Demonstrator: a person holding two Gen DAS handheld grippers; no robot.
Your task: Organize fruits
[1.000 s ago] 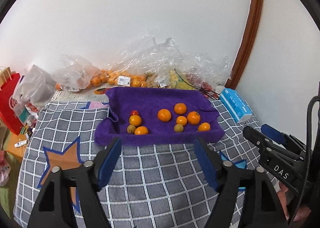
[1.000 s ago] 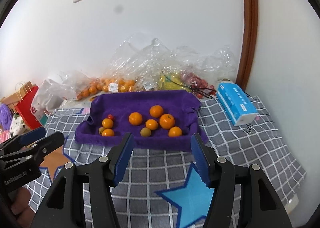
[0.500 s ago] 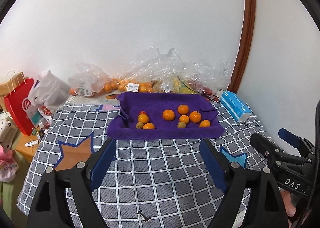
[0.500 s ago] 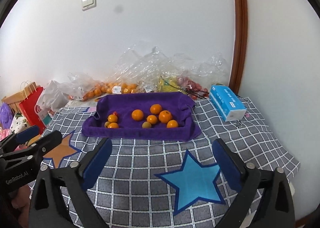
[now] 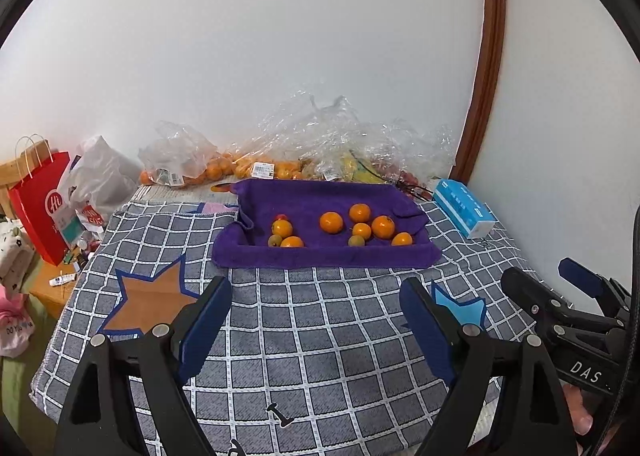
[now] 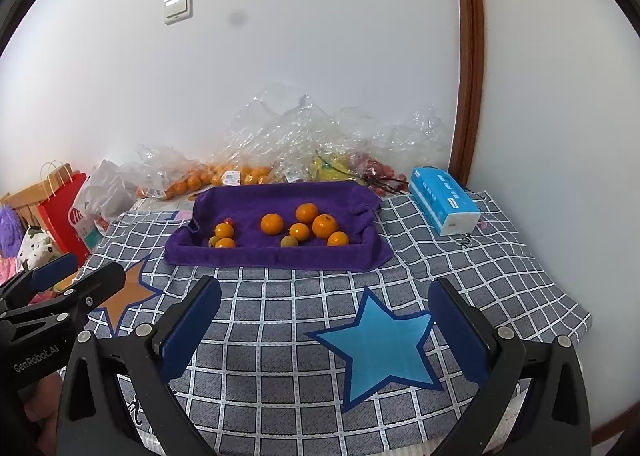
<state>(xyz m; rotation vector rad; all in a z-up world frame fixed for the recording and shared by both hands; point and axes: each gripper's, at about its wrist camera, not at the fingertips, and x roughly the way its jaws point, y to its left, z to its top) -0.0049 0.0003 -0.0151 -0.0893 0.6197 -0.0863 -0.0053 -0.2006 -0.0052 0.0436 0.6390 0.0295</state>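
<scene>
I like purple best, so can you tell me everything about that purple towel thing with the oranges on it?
The purple towel looks soft and fuzzy, like terry cloth. It lies on the grey checked cloth near the wall, spread into a shallow tray shape: its back, left and right edges stand up a little, and the front edge drapes flat. A small loop hangs at its left side. Orange fruits, a few small greenish ones and one tiny red one rest on it in two loose groups. Crinkly clear bags sit right behind it. Neither gripper touches it.

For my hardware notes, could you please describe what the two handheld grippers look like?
Both the left gripper and the right gripper have black, triangular-framed fingers with silver bolts and dark blue pads. White lettering marks each body, and a black cable runs beside the right one.
</scene>
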